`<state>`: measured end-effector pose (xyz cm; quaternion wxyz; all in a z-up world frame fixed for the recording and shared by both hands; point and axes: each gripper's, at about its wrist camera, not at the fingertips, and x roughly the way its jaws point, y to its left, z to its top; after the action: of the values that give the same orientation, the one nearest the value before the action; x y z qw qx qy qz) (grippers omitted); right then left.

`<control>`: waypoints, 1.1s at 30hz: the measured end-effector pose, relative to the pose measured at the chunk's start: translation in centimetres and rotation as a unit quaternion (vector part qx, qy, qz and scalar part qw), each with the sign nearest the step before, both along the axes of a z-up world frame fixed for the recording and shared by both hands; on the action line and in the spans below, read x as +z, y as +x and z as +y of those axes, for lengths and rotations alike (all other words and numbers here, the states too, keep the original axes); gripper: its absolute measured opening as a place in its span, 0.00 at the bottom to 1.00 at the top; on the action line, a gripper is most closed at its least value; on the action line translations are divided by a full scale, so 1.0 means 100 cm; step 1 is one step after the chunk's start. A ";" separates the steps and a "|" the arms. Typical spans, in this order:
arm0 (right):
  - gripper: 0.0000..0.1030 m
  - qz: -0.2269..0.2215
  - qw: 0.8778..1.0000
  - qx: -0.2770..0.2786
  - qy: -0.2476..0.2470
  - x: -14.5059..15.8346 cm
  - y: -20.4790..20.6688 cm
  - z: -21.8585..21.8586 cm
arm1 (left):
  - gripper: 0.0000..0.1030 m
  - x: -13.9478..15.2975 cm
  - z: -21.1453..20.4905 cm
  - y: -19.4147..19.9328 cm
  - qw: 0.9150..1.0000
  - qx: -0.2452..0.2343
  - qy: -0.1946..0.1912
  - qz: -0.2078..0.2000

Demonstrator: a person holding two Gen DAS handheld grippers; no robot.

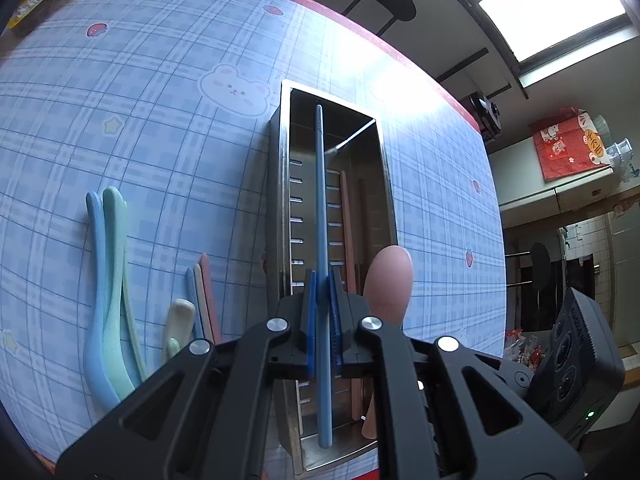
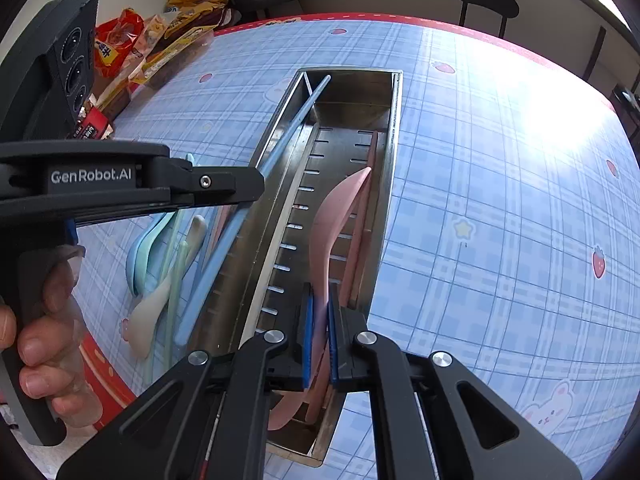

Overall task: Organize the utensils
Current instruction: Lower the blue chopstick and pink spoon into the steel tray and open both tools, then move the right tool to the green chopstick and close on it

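Observation:
A long steel utensil tray (image 1: 383, 168) (image 2: 394, 128) stands on the blue plaid tablecloth. My left gripper (image 1: 322, 300) is shut on a blue chopstick (image 1: 319, 184) and holds it lengthwise over the tray; the chopstick also shows in the right wrist view (image 2: 280, 144). My right gripper (image 2: 319, 320) is shut on a pink spoon (image 2: 332, 216), held over the tray's right side; its bowl shows in the left wrist view (image 1: 388, 280). A pink chopstick (image 1: 347, 216) (image 2: 360, 216) lies inside the tray.
Left of the tray lie blue and green spoons (image 1: 108, 280), a cream spoon (image 1: 176, 320) and several chopsticks (image 1: 202, 300). Snack packets (image 2: 160, 44) sit at the table's far left edge. A black stool (image 2: 486, 0) stands beyond the table.

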<state>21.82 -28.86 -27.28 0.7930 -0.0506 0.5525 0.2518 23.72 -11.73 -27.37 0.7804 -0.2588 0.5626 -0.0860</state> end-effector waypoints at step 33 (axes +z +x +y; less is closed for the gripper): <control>0.39 -0.089 0.990 -0.053 0.097 0.047 -0.083 0.001 | 0.29 0.066 0.110 -0.102 0.983 -0.024 0.114 -0.142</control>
<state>13.54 -28.76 -22.53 0.8523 0.0340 0.4547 0.2563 13.47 -0.72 -20.81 0.8744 -0.1401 0.4583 -0.0762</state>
